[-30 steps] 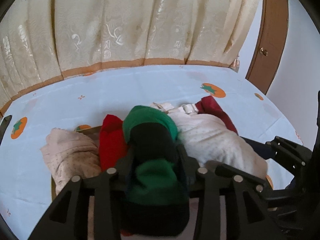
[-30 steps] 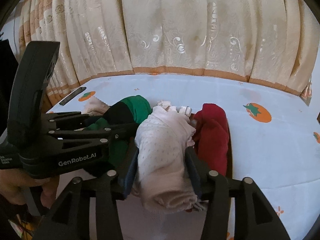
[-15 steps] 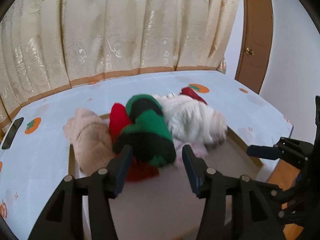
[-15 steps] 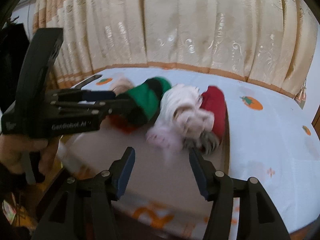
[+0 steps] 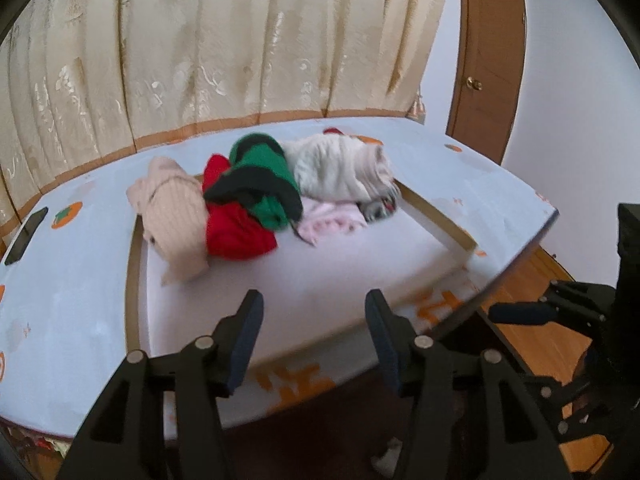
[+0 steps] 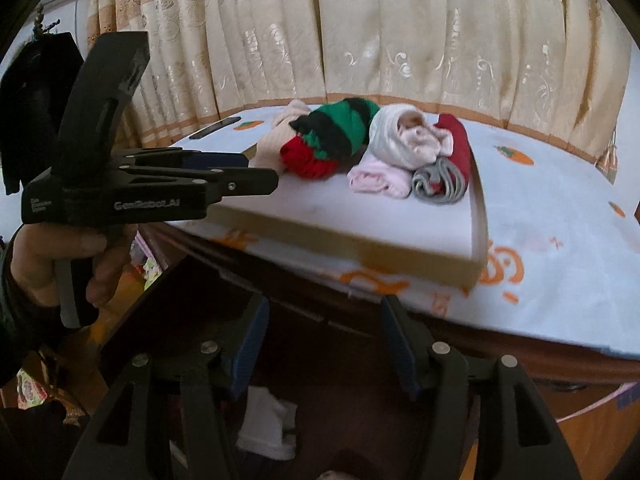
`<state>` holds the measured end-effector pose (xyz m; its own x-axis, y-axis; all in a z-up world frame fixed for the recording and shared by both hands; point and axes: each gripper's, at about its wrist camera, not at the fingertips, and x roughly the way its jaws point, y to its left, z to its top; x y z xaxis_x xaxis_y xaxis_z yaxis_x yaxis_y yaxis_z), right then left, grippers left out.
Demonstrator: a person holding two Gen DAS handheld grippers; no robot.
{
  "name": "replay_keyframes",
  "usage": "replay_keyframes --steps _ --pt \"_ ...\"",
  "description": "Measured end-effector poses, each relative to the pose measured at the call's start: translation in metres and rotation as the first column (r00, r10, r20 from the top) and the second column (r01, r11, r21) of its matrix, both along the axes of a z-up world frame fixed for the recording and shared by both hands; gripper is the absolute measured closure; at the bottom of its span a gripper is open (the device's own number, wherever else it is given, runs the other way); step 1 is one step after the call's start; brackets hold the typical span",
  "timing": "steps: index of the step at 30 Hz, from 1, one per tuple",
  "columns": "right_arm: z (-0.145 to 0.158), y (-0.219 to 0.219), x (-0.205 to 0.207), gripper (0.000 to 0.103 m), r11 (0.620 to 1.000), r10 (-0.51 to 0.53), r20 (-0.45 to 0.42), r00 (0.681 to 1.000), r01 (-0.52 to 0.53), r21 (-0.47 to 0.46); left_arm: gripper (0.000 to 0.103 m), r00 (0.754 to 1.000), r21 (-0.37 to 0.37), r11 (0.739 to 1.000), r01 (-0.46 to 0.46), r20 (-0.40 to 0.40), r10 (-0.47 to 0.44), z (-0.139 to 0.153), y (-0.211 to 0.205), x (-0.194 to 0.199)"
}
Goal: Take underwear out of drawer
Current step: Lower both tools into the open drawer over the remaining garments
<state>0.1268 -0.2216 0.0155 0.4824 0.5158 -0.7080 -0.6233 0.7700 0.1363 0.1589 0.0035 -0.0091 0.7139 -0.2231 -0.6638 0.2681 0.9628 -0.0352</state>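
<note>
Left wrist view: the left gripper (image 5: 310, 322) is seen with its jaws spread and nothing between them; they have just been opening. The right gripper (image 6: 322, 334) is likewise parted and empty, its jaws also just opened. The underwear (image 5: 256, 192) is found ahead of both sets of tongs, beyond the fingertips and well apart from them, heaped at the far end of a shallow drawer (image 5: 440, 216) that lies on the patterned bed sheet (image 5: 480, 188). A green and black roll (image 6: 340, 126) sits ahead and slightly left of the right tongs; a white roll (image 6: 394, 138) lies almost straight ahead.

The step in hand is judged to be a reach toward the pile. One roll should be picked per gripper, approached from above so the drawer wall is cleared, and the jaws closed only once the fabric is fully between the pads. Neighbouring pieces may be dragged along if the bite is taken too low.
</note>
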Motion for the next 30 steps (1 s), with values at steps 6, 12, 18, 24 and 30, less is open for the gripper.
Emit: replay_keyframes --steps 6,12,18,24,30 --pt "-0.022 0.000 -0.016 0.042 0.999 0.025 -0.034 0.999 -0.027 -0.035 0.049 0.999 0.030 0.999 0.020 -0.030 -0.019 -0.019 0.001 -0.032" --pt "-0.052 0.010 -0.030 0.042 0.992 0.082 -0.104 0.991 -0.091 -0.088 0.049 0.993 0.097 0.993 0.061 -0.105 -0.051 -0.048 0.003 -0.058" --pt "-0.084 0.032 -0.045 0.042 0.968 0.160 -0.203 0.966 -0.193 -0.159 0.049 0.969 0.169 0.978 0.124 -0.235 -0.082 -0.083 0.006 -0.076" --pt "-0.106 0.047 -0.038 0.042 0.954 0.169 -0.294 0.941 -0.231 -0.191 0.049 0.929 0.180 0.965 0.190 -0.351 -0.117 -0.112 -0.001 -0.080" --pt "-0.118 0.057 -0.034 0.042 0.946 0.169 -0.356 0.919 -0.253 -0.203 0.049 0.885 0.165 0.957 0.237 -0.443 -0.143 -0.132 -0.006 -0.075"
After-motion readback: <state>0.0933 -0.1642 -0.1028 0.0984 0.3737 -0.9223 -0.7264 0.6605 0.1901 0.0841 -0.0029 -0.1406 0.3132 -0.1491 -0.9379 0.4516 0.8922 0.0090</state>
